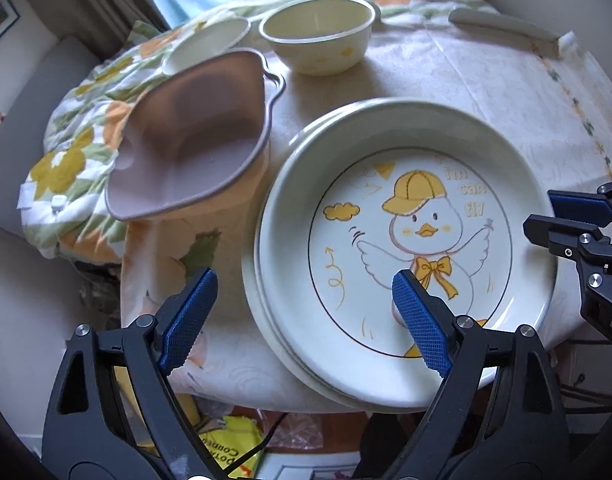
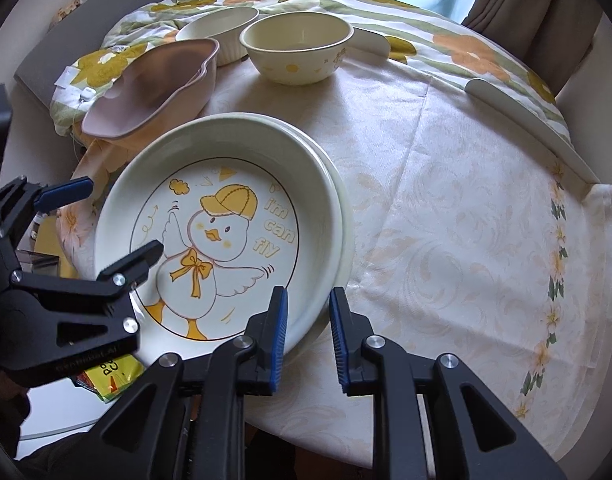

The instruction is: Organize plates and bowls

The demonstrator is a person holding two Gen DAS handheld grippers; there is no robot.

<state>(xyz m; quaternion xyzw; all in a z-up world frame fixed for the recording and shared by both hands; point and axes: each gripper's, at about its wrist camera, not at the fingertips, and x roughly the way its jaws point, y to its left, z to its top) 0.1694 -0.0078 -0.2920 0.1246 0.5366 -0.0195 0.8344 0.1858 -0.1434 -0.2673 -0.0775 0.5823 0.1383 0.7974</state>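
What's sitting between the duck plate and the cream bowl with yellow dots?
Nothing: only bare tablecloth lies between the duck plate and the cream bowl, clearest in the right wrist view.

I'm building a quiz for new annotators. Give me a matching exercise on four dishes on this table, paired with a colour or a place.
Things:
1. duck plate
2. leaf-shaped dish
3. round bowl
4. ribbed white bowl

Descriptions:
A. mauve-pink
B. cream, small yellow prints outside
C. stacked on another plate
D. farthest back, behind the pink dish

Pairs: 1-C, 2-A, 3-B, 4-D
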